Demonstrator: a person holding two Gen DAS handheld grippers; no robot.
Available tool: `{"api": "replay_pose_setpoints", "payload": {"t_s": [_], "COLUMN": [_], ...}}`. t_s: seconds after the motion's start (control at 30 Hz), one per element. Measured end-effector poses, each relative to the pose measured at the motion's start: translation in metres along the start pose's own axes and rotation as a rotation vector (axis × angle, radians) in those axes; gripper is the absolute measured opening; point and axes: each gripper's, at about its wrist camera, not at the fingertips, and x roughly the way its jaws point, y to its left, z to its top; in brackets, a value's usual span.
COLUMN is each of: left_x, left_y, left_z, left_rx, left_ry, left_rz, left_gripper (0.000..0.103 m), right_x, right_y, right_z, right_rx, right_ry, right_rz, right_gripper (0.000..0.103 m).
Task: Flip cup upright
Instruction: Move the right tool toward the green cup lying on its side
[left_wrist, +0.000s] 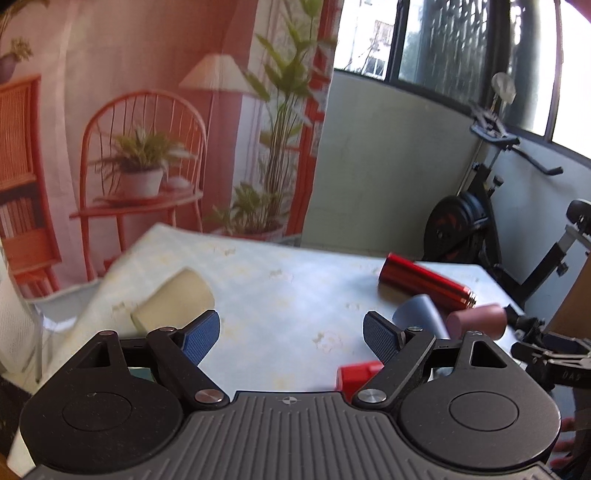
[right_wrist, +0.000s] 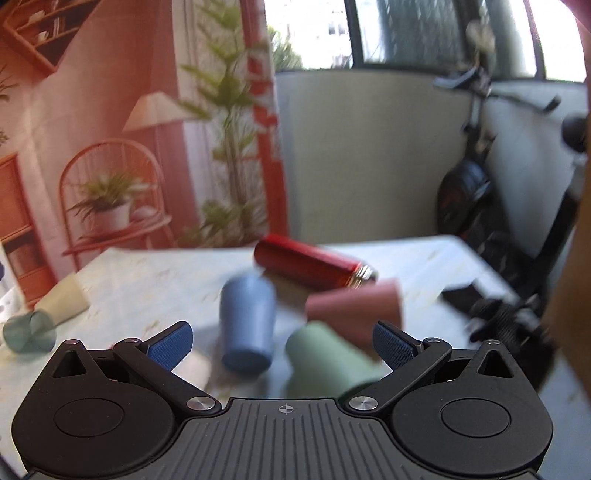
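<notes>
Several cups lie on their sides on a pale cloth-covered table (right_wrist: 159, 280). In the right wrist view a blue cup (right_wrist: 247, 325), a green cup (right_wrist: 325, 358) and a pink cup (right_wrist: 354, 310) lie close ahead of my open, empty right gripper (right_wrist: 282, 343). A cream cup (right_wrist: 64, 301) and a clear teal cup (right_wrist: 29, 330) lie far left. In the left wrist view my left gripper (left_wrist: 291, 336) is open and empty above bare cloth, with the cream cup (left_wrist: 173, 302) at its left finger and the blue cup (left_wrist: 421, 314) and pink cup (left_wrist: 476, 321) to the right.
A red metal bottle (right_wrist: 310, 267) lies on its side behind the cups; it also shows in the left wrist view (left_wrist: 424, 282). A small red object (left_wrist: 356, 374) lies under my left gripper's right finger. An exercise bike (left_wrist: 480, 218) stands beyond the table's right edge.
</notes>
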Motion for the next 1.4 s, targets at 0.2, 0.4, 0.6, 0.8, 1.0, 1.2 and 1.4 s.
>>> {"api": "replay_pose_setpoints", "payload": {"t_s": [0.2, 0.4, 0.6, 0.8, 1.0, 1.2, 1.4], "left_x": [0.009, 0.015, 0.019, 0.023, 0.02, 0.018, 0.018], "left_y": [0.01, 0.008, 0.001, -0.004, 0.0, 0.005, 0.002], "left_z": [-0.013, -0.004, 0.008, 0.002, 0.001, 0.002, 0.0], "left_rx": [-0.022, -0.011, -0.017, -0.001, 0.005, -0.007, -0.018], "left_ry": [0.088, 0.134, 0.136, 0.114, 0.101, 0.104, 0.103], "left_rz": [0.042, 0.109, 0.133, 0.111, 0.107, 0.107, 0.098], "left_gripper": [0.087, 0.087, 0.088, 0.088, 0.088, 0.088, 0.088], "right_x": [0.021, 0.035, 0.041, 0.048, 0.055, 0.066, 0.06], "right_y": [0.005, -0.009, -0.029, -0.015, 0.015, 0.021, 0.004], "right_z": [-0.016, 0.008, 0.028, 0.026, 0.019, 0.002, -0.008], "right_rx": [-0.036, 0.012, 0.098, 0.092, 0.079, 0.111, 0.126], "right_ry": [0.062, 0.117, 0.134, 0.21, 0.244, 0.32, 0.331], "right_rz": [-0.007, 0.022, 0.0, 0.023, 0.076, 0.09, 0.033], "right_gripper": [0.103, 0.103, 0.102, 0.098, 0.097, 0.092, 0.09]}}
